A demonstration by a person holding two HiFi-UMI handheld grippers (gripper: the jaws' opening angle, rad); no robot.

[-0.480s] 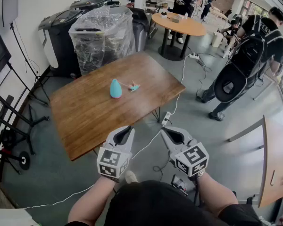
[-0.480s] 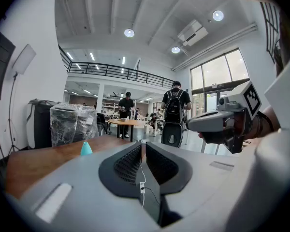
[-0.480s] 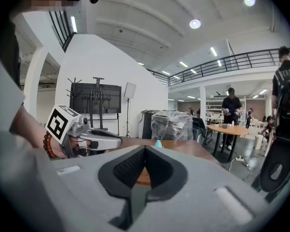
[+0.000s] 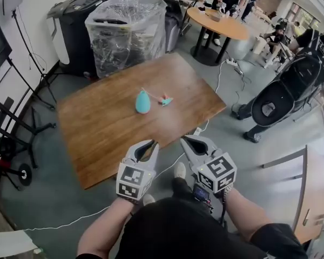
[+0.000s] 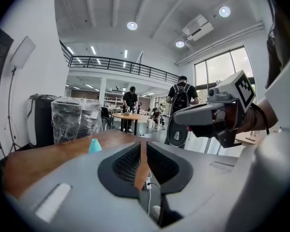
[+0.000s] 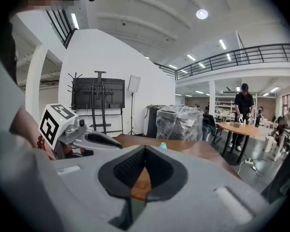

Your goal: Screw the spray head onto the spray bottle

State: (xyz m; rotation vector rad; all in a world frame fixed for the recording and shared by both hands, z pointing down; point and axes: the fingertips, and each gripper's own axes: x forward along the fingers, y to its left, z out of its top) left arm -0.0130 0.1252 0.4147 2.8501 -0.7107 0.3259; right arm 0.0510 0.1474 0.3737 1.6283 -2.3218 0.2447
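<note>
Hovering tilted down, left tool (image 4: 150, 143) and right tool (image 4: 185, 140) closed, empty; spray bottle (image 4: 143, 102), spray head (image 4: 166, 100) well ahead on worktop (image 4: 97, 125).

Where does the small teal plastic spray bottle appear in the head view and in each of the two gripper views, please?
Head view: the teal plastic spray bottle sits near the middle of the brown wooden table.
Left gripper view: the bottle shows left of centre, just above the jaws.
Right gripper view: only the bottle's tip shows, at centre above the jaws.
Shared landmark: the plastic-wrapped bin beyond the table.
</note>
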